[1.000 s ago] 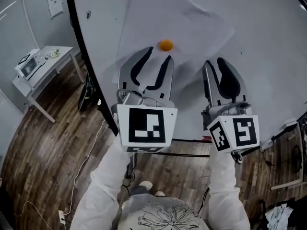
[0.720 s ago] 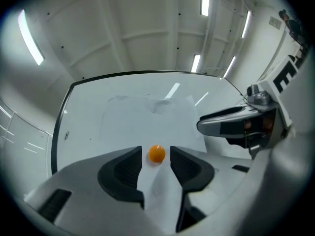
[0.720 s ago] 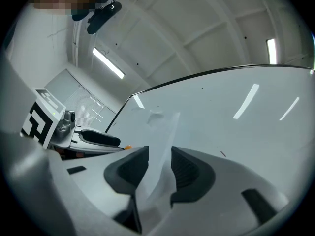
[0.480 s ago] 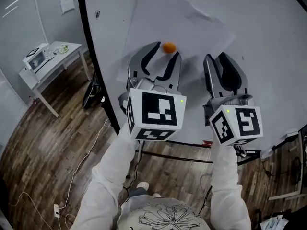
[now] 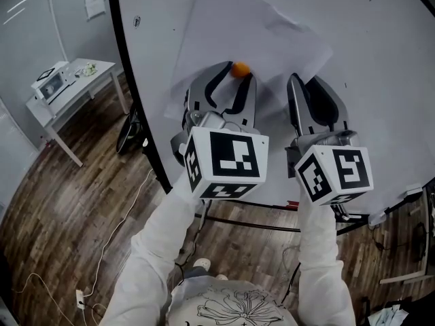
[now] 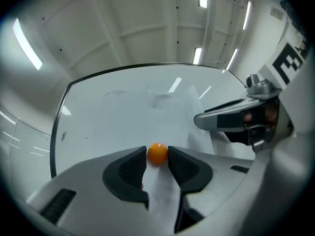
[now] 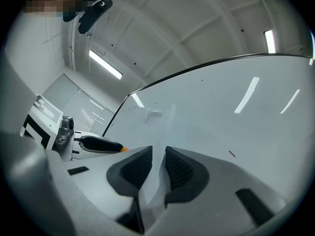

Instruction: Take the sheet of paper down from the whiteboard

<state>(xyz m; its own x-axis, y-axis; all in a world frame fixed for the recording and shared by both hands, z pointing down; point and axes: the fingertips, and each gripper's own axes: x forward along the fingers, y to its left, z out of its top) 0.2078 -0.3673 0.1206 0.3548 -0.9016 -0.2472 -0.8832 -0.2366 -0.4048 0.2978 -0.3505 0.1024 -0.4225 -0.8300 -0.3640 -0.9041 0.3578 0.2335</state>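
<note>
Moved: your left claw (image 5: pixel 236 79) has climbed the whiteboard (image 5: pixel 387 60) to the orange magnet (image 5: pixel 239 68), which a second ago sat clear at its 12 o'clock.
Left: tips pressed on the magnet from both sides, at its 9 and 3 o'clock.
Sheet: the sheet of paper (image 5: pixel 238 26) lies creased against the whiteboard, with the magnet near its lower edge.
Right: your right claw (image 7: pixel 157 156) sits at the sheet's 4 o'clock corner, pads nearly together, nipping the paper's edge between them.
Spacing: claws side by side, not touching.
</note>
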